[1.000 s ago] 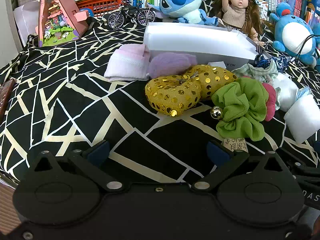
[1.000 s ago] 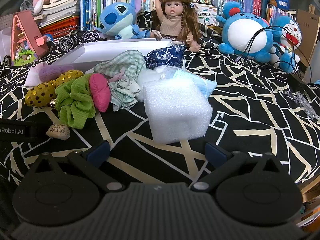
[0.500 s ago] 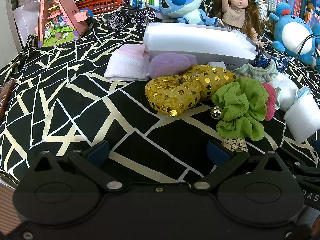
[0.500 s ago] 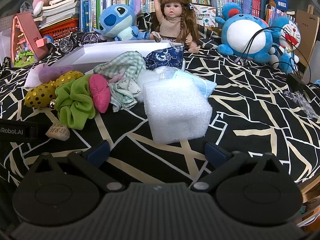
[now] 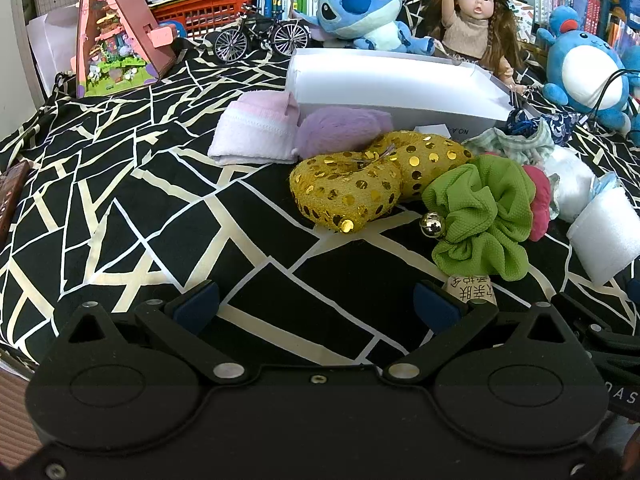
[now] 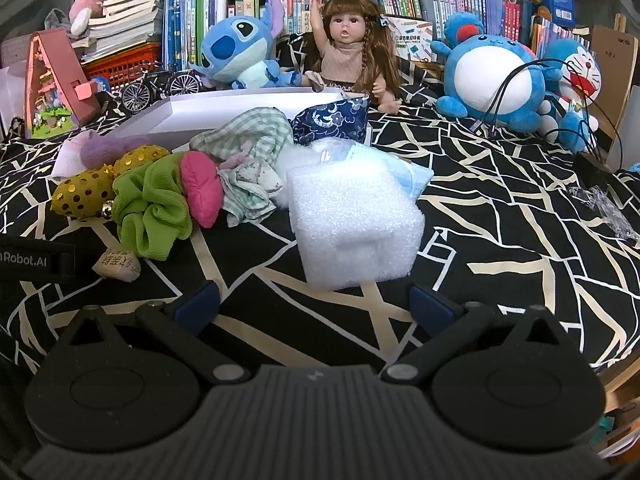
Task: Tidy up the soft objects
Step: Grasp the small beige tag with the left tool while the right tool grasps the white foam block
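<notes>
Now, in the left wrist view, the left tongs point(image 5: 316, 304) stand apart and empty, low over the table point(image 5: 120, 216). The gold pouch point(image 5: 348, 192) lies just before the white box point(image 5: 392, 88), beside the green scrunchie point(image 5: 480, 216).

From the right wrist view, the right tongs point(image 6: 316, 304) are also apart, with the foam cube point(image 6: 356, 224) just ahead, well before the box. Sorting seems not yet begun; next, I think, the right tongs must advance around the cube.

Black left gripper point(image 5: 316, 304), blue-padded fingers point(image 5: 198, 306), silver screws, grey ribbed right gripper point(image 6: 316, 302)
</notes>
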